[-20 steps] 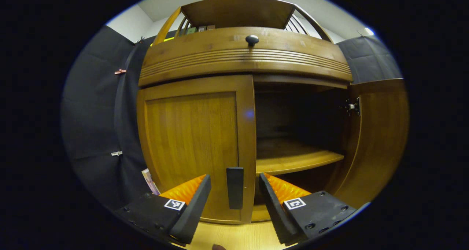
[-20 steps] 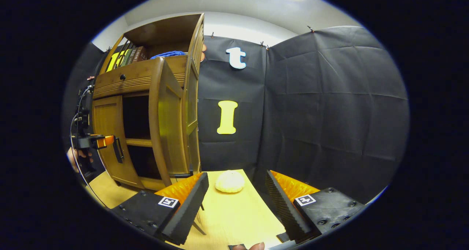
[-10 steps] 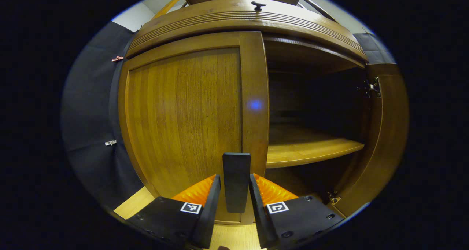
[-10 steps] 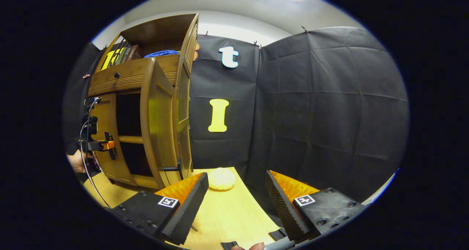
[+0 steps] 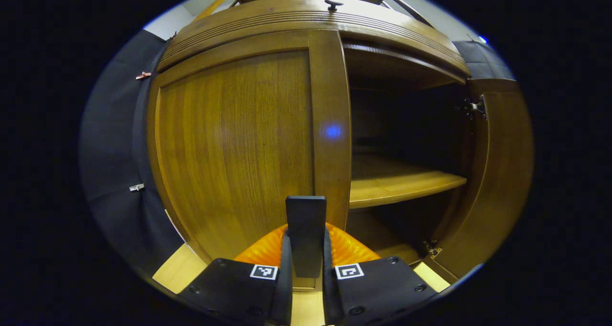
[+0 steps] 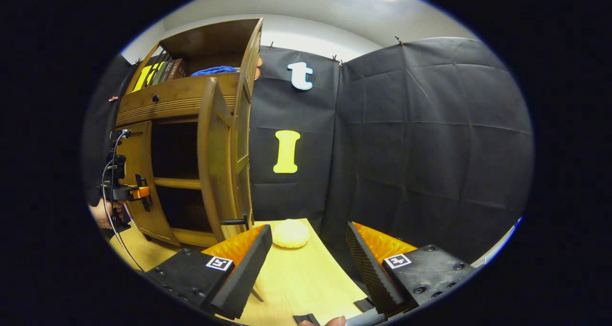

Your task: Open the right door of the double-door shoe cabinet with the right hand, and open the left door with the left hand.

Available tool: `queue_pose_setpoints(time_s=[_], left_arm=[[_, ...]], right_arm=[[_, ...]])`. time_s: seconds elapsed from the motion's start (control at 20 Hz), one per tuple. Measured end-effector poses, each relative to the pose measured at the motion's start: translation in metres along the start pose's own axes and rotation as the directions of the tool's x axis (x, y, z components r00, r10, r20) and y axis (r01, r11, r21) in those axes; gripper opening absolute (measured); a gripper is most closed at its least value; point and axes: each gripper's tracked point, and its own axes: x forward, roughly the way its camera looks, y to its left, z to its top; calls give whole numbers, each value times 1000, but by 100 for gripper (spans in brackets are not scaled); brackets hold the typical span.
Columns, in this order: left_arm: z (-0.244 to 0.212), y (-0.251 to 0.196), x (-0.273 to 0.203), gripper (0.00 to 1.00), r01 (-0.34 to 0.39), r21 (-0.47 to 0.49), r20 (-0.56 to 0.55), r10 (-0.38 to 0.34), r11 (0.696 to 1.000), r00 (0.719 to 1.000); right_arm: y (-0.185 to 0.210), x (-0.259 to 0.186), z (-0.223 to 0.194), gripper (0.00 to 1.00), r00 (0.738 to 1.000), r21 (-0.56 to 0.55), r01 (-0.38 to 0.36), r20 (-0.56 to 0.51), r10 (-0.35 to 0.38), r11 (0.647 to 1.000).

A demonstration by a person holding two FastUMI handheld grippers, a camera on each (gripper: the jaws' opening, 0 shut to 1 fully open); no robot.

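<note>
Left gripper view has my left gripper [image 5: 306, 256] clamped on the left door's handle [image 5: 306, 230] at 6 o'clock, my right gripper [image 6: 306, 264] gaping empty.

On the left gripper [image 5: 306, 242]: a square coded marker [image 5: 265, 271] atop each finger block just behind the jaws, round screws [image 5: 355, 310] set farther back, and ridged wedges along the backs of the flat-faced fingers. Same build on the right gripper [image 6: 308, 230], with markers, screws and a saw-toothed inner face on each wide, tapering finger [image 6: 368, 264]. From the right gripper view, a thin dark cable [image 6: 104, 173] looping over and trailing below the left gripper's upright frame, behind its jaws.
</note>
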Motion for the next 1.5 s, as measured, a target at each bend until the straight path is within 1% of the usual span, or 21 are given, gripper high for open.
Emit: queue_pose_setpoints(time_s=[0.05, 0.1, 0.3, 0.45, 0.5, 0.55, 0.65, 0.7, 0.75, 0.8, 0.9, 0.95, 1.0, 1.1, 1.25, 1.3, 1.5], left_arm=[[-2, 2, -11, 29, 2, 3, -1, -2, 1000, 1000], [-2, 4, -18, 29, 5, 4, -1, -5, 1000, 1000], [-12, 20, -61, 27, 34, -5, -8, -34, 999, 999], [-17, 33, -86, 27, 49, 11, -8, -49, 999, 999], [-19, 38, -94, 27, 52, 8, -7, -51, 999, 999], [-20, 44, -102, 27, 50, 4, -4, -50, 999, 999], [-23, 55, -116, 25, 44, 2, 0, -44, 999, 999], [-26, 62, -124, 26, 41, 7, 2, -41, 999, 999], [-28, 71, -133, 26, 38, 12, 5, -38, 999, 999], [-30, 78, -140, 26, 35, 11, 7, -35, 999, 999], [-32, 93, -152, 24, 19, 6, 15, -19, 1000, 1000], [-34, 103, -159, 23, 6, 6, 18, -6, 1000, 1000], [-36, 114, -166, 22, -9, 4, 21, 9, 1000, 1000], [-39, 136, -176, 20, -34, -5, 24, 34, 999, 999], [-39, 168, -188, 14, -71, 4, 30, 71, 997, 997], [-40, 178, -190, 13, -79, 7, 32, 79, 997, 996], [-47, 204, -201, 10, -65, -17, 32, 65, 998, 997]], right_arm=[[8, -6, -2, 96, 1000, -2, -8, 0, 8, 1000], [16, -14, -3, 99, 1000, -2, -20, 0, 20, 1000], [60, -33, -1, 99, 997, -5, -72, 7, 72, 997], [94, -34, 1, 99, 993, -8, -120, 10, 120, 993], [106, -33, 4, 96, 991, -10, -136, 13, 136, 991], [119, -33, 8, 98, 988, -13, -155, 17, 155, 988], [142, -31, 13, 99, 981, -22, -193, 27, 194, 981], [151, -31, 13, 96, 977, -28, -209, 29, 210, 978], [160, -29, 13, 100, 975, -35, -220, 26, 221, 975], [166, -29, 12, 98, 973, -39, -229, 24, 230, 973], [179, -27, 14, 96, 970, -45, -239, 23, 240, 970], [184, -27, 14, 96, 970, -45, -241, 25, 242, 969], [188, -27, 14, 98, 970, -45, -242, 24, 244, 969], [198, -26, 13, 98, 970, -41, -242, 27, 243, 969], [214, -26, 15, 98, 970, -27, -240, 40, 241, 970], [220, -26, 17, 98, 969, -25, -241, 45, 242, 970], [235, -30, 23, 98, 969, -32, -236, 66, 238, 971]])
